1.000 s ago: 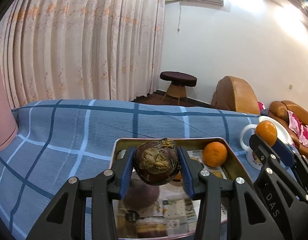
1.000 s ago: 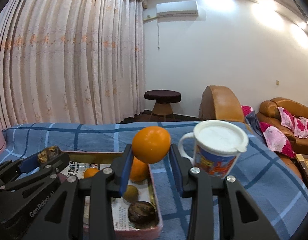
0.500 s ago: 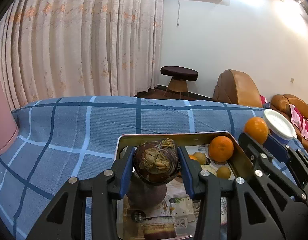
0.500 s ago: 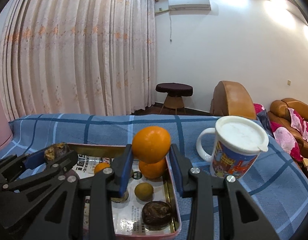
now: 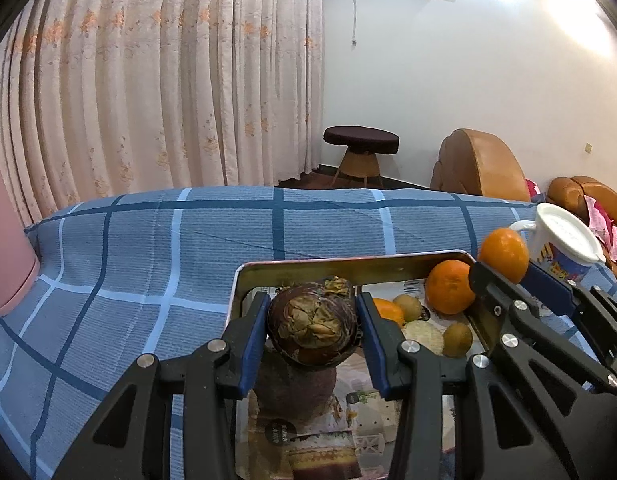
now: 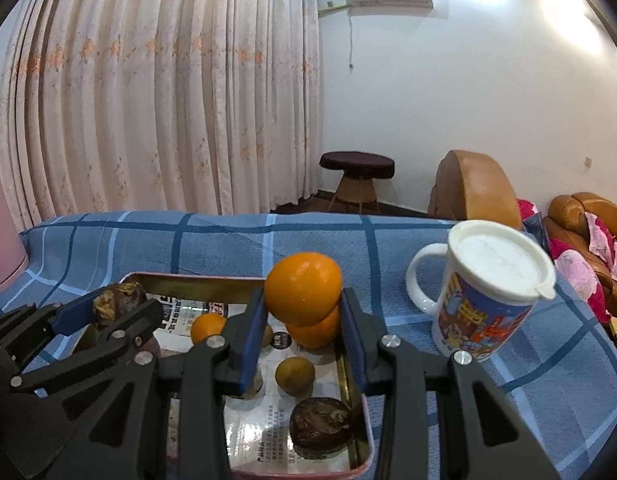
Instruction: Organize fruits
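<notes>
My left gripper (image 5: 312,306) is shut on a dark, wrinkled purple-brown fruit (image 5: 312,332) and holds it above the left part of a metal tray (image 5: 348,271) lined with printed paper. My right gripper (image 6: 303,300) is shut on an orange (image 6: 303,286) above the tray's right side. In the tray lie a large orange (image 6: 314,331), a small orange (image 6: 207,328), a kiwi (image 6: 294,374) and another dark fruit (image 6: 320,422). The left gripper (image 6: 120,308) shows at the left of the right wrist view. The right gripper (image 5: 508,272) shows at the right of the left wrist view.
A white lidded mug (image 6: 484,292) with a colourful print stands just right of the tray on the blue checked cloth (image 6: 228,240). A pink object (image 5: 8,264) sits at the far left. Beyond the table edge are a stool (image 6: 356,168) and brown sofas (image 6: 472,188).
My right gripper has carried the orange left, from over the tray's right edge to over its inside. The left gripper still holds the dark fruit over the tray, hardly moved.
</notes>
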Motion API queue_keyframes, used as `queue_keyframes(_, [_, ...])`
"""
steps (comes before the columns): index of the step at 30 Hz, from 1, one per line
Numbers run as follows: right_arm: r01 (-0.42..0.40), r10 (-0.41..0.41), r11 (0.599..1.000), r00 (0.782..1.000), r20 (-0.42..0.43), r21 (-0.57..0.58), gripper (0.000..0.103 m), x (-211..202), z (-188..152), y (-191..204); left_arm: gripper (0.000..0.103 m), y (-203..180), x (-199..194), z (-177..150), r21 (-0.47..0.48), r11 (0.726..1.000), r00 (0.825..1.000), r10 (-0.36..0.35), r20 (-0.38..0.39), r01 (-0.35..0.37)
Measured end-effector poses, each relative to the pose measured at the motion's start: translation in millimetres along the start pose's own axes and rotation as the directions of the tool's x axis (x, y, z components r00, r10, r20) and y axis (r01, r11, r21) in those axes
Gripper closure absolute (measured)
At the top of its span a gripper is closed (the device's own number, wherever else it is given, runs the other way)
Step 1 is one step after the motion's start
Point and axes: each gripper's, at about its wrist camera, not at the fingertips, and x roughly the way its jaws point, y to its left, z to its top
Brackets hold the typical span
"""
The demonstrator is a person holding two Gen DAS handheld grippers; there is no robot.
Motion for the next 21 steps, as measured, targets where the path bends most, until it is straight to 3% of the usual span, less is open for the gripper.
queue_keyframes(12, [-0.122,0.123,0.992,0.982,-0.142,0.012,0.062,26.1,-3.4,-1.2,0.057,2.8,5.4,-1.7,0.018,0.998,0.998,0.058,-0.014,-0.058])
queue_keyframes(14, [-0.133,0.136,0.991,0.979,-0.149,0.033,0.056,26.8,-4.5,-5.4,0.057,3.8,4.2,-1.9,0.011,0.999,0.999,0.052,-0.010,-0.052])
queue_keyframes(17, [-0.141,0.151,0.987,0.980,-0.132,0.082,0.037,23.0,-6.1,-16.4,0.056,6.5,-1.4,-2.0,-0.005,0.998,0.998,0.059,0.018,-0.059])
queue_keyframes(21, [-0.165,0.177,0.977,0.981,-0.084,0.133,0.027,12.2,-6.0,-26.9,0.046,5.7,-17.0,-2.0,0.014,0.996,0.993,0.082,0.088,-0.084])
